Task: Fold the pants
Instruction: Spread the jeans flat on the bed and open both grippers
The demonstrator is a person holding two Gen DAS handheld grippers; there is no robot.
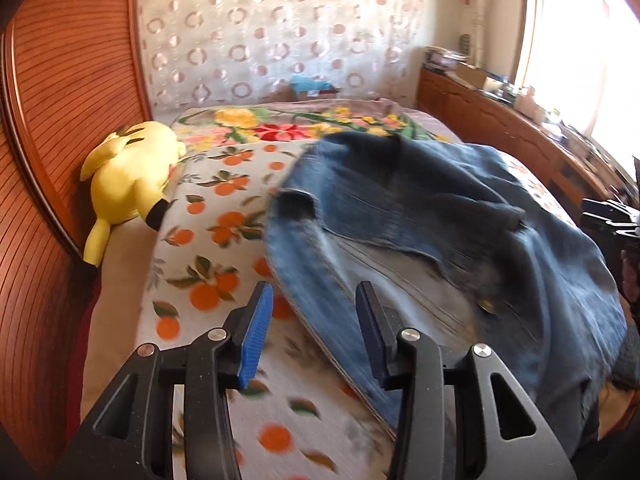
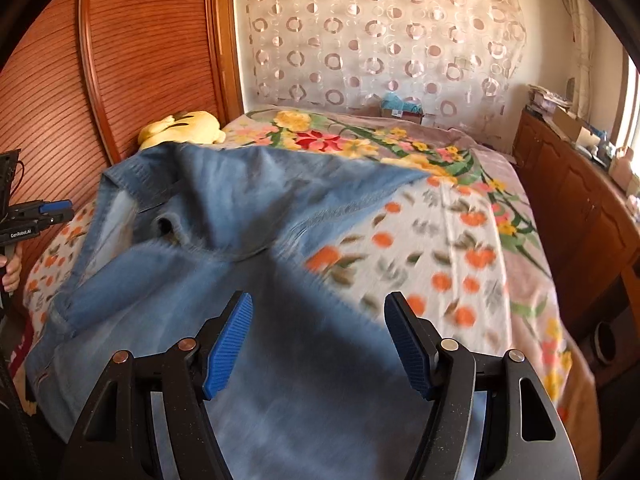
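Observation:
Blue denim pants lie crumpled on the bed, blurred by motion. In the left wrist view my left gripper is open, its blue-padded fingers just above the pants' left edge, holding nothing. In the right wrist view the pants spread from the left to the near edge, and my right gripper is open right above the denim, empty. The left gripper also shows at the far left of the right wrist view. The right gripper shows at the right edge of the left wrist view.
The bed carries a blanket printed with oranges and flowers, also seen in the right wrist view. A yellow plush toy lies by the wooden headboard. A wooden cabinet with clutter runs along the right side.

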